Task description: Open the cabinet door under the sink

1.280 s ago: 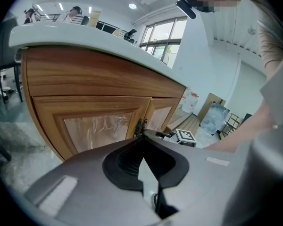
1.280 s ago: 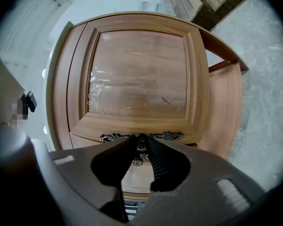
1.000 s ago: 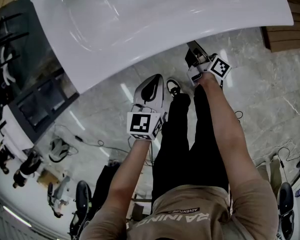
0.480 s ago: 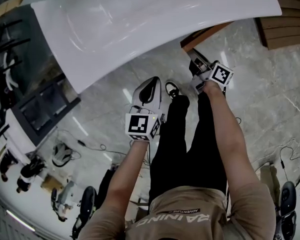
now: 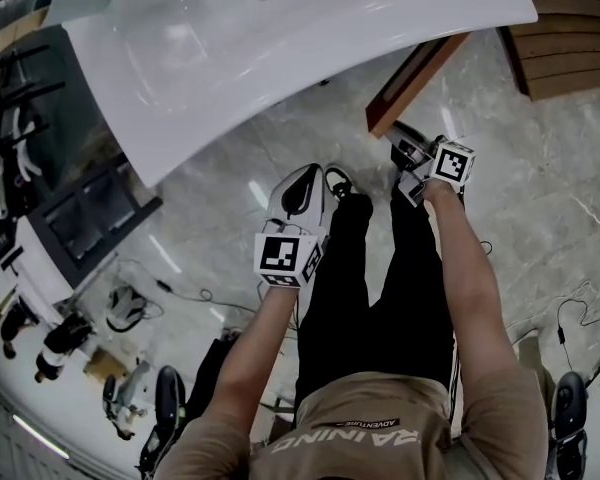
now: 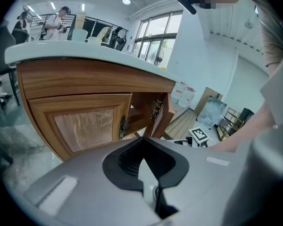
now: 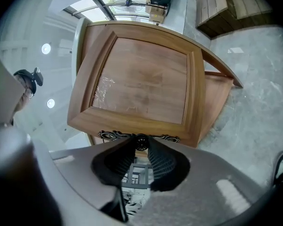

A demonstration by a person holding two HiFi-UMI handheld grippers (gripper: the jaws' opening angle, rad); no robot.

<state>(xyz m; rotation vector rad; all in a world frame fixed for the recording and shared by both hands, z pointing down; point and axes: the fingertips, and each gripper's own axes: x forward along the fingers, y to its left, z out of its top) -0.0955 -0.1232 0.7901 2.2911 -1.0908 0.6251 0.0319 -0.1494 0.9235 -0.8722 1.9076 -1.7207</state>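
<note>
The cabinet door (image 5: pixel 417 80) stands partly open at the upper right of the head view, below the sink (image 5: pixel 280 38) edge. It is a framed wooden panel on side hinges: rigid, moderately light, and expected to swing freely. The only sound gripping point is the small round knob (image 7: pixel 141 141) on the ornate metal plate (image 7: pixel 114 135) at the free edge. The knob is hard and probably slippery. The right gripper (image 5: pixel 405 143) has its fingers clamped on this knob. The left gripper (image 6: pixel 142 142) hangs at frame centre, fingers together and empty, clear of the second door (image 6: pixel 85 126), which is shut.
</note>
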